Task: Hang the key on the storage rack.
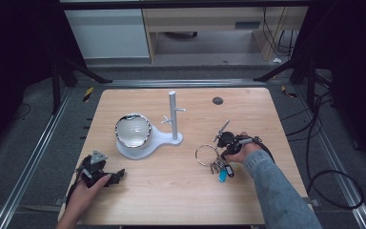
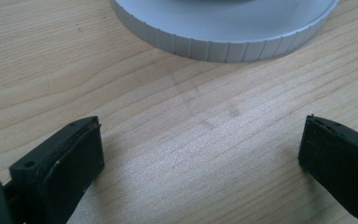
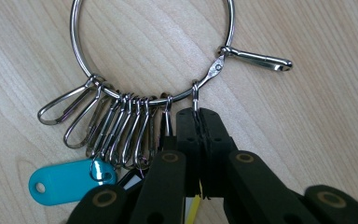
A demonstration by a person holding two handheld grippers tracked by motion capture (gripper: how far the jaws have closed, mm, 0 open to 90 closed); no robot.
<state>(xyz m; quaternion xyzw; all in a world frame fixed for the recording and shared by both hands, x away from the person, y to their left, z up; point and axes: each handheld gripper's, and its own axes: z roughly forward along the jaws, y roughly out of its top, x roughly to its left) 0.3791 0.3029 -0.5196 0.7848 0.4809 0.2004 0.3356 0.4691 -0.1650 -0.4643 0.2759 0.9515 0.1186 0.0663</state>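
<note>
A steel key ring (image 1: 197, 155) lies on the wooden table right of centre, carrying several snap clips (image 3: 121, 130) and a blue tag (image 1: 223, 175). In the right gripper view the ring (image 3: 182, 95) lies flat with the blue tag (image 3: 65, 182) at lower left. My right gripper (image 3: 199, 116) is shut on one clip that hangs from the ring, and a yellow tag shows between the jaws lower down. From above, the right gripper (image 1: 219, 160) sits at the ring's near right side. My left gripper (image 1: 119, 174) rests near the front left, open (image 2: 200, 149), with bare wood between its jaws.
A white stand with an upright peg post (image 1: 173, 114) rises mid-table, and a shiny bowl (image 1: 133, 130) sits on its round base (image 1: 164, 138). The base's ribbed rim (image 2: 223, 46) lies just ahead of the left jaws. A dark disc (image 1: 218, 100) marks the far right.
</note>
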